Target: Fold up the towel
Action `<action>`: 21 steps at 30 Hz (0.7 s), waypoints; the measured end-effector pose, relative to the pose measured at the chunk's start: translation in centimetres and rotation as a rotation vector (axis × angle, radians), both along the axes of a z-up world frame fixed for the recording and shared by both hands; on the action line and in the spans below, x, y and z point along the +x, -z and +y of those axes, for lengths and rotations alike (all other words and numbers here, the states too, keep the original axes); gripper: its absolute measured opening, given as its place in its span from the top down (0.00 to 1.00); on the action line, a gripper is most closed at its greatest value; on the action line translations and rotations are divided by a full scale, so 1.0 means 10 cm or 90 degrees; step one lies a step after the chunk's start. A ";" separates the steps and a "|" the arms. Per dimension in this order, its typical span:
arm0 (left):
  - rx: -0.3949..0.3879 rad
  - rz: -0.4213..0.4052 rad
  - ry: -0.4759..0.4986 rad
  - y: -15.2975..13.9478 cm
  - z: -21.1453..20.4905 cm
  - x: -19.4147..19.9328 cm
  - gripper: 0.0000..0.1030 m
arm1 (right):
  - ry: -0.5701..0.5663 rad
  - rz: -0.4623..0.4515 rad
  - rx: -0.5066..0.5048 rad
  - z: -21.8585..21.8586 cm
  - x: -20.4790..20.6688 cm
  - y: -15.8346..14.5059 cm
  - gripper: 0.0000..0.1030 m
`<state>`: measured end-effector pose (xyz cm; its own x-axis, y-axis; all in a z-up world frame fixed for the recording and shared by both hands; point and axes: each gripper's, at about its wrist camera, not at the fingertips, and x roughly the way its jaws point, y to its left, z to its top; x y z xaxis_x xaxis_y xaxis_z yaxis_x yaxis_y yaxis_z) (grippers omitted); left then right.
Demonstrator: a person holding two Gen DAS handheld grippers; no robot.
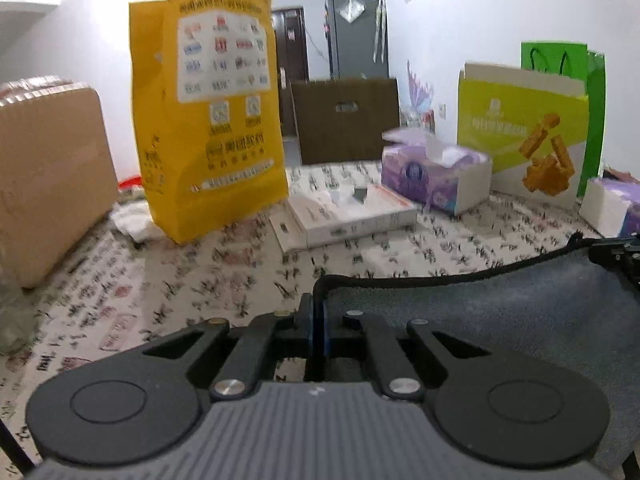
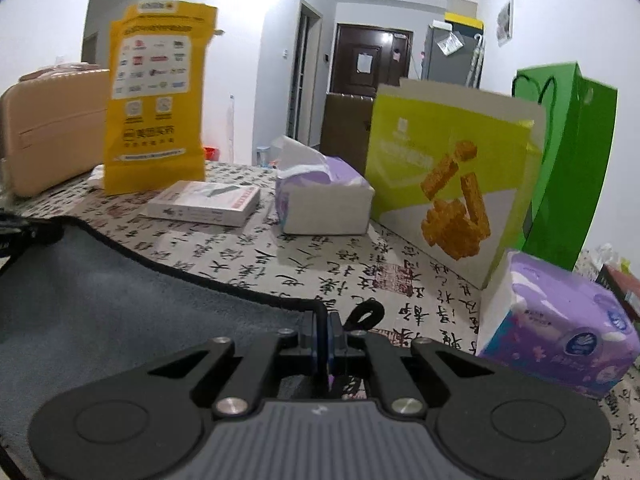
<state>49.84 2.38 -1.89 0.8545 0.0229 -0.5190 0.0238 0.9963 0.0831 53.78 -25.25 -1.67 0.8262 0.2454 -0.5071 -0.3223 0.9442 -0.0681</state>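
Closest to the left camera, the left gripper (image 1: 318,320) has its 2 fingers pressed together on a corner of the grey towel (image 1: 500,320), pinching the black-stitched hem between them. From that corner the hem runs rightward to the right gripper (image 1: 616,248), which shows at the far edge of that view. In the right wrist view the right gripper (image 2: 325,332) is likewise clamped on the opposite corner of the towel (image 2: 100,300), and a small black hanging loop (image 2: 366,316) pokes out just beside its fingertips. So the towel is held by 2 corners, its hem slack between them, above a table (image 2: 360,264) covered with a cloth printed in black calligraphy. Farther back on the table stand a yellow paper bag (image 1: 208,112), a flat white box (image 1: 348,216), 2 purple tissue packs (image 2: 324,200) (image 2: 560,324), a lime-green snack bag (image 2: 452,176) and a green gift bag (image 2: 568,152). A tan case (image 1: 48,176) sits near the yellow bag.
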 end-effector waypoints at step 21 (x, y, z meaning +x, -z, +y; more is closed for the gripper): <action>-0.034 -0.070 0.003 -0.11 0.17 -0.31 0.00 | 0.057 0.000 0.084 -0.14 -0.17 -0.12 0.02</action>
<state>46.72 4.05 -0.81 0.9065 -0.0063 -0.4222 0.0222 0.9992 0.0327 52.09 -26.62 -0.47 0.8475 0.2350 -0.4760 -0.2359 0.9700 0.0588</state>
